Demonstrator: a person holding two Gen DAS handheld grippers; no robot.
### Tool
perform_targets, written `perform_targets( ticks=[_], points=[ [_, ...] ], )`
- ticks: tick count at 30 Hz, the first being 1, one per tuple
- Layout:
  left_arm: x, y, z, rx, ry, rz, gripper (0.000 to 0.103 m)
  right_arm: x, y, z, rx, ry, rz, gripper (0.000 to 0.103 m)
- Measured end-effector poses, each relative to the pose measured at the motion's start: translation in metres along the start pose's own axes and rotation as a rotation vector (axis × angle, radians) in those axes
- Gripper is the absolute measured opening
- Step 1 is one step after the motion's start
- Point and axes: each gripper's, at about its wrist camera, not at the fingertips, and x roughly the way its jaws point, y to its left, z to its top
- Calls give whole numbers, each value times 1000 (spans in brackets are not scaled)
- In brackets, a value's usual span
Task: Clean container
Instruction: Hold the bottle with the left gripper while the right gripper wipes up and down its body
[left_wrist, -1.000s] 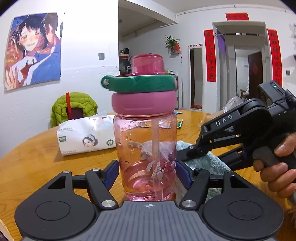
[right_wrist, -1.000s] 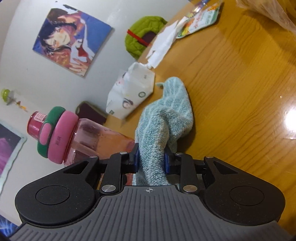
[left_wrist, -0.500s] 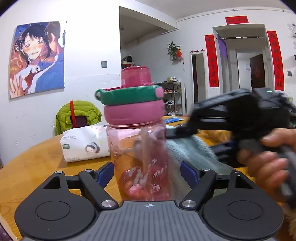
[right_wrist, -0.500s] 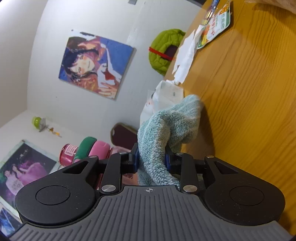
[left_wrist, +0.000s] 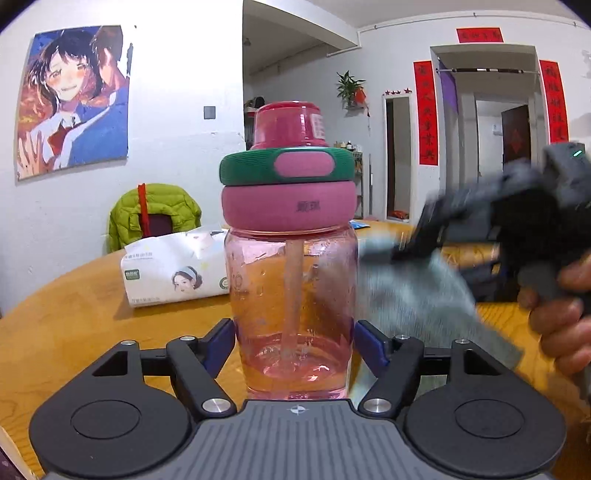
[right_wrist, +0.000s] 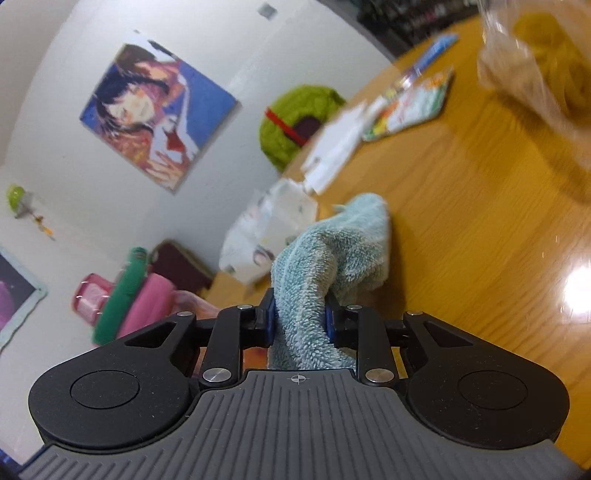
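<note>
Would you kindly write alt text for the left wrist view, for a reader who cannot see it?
A pink transparent water bottle with a pink-and-green lid stands upright on a round wooden table, between the closing pads of the left tool. To its right, a hand holds the blurred right tool, which grips a light blue towel. A tissue pack lies behind.

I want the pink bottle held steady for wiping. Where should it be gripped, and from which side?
Grip the pink bottle low on its straight clear body, level from the side, as the closing left gripper does. The wide lid overhangs, so coming from the top looks awkward, and a low grip leaves the upper wall free.
</note>
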Motion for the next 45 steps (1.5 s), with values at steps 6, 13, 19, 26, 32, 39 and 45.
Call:
perform_targets(
  ticks=[6, 13, 19, 26, 32, 39, 45],
  points=[
    [0, -1, -1, 4, 0, 3, 69, -9, -26, 0, 338, -28, 568, 27],
    [0, -2, 0, 6, 0, 5, 69, 19, -32, -13, 281, 137, 104, 28],
    [0, -2, 0, 4, 1, 4, 69, 24, -13, -20, 46, 175, -121, 29],
    [0, -2, 0, 8, 2, 6, 69, -6, -17, -7, 226, 36, 321, 27],
    [0, -2, 0, 7, 2, 7, 69, 31, -29, -21, 190, 216, -59, 27],
    [-13, -12, 2, -19, -13, 110, 79, 24, -15, -16, 67, 130, -65, 28],
    [-24, -27, 1, 3, -20, 123, 78, -1, -18, -4, 131, -7, 130, 30]
  ],
)
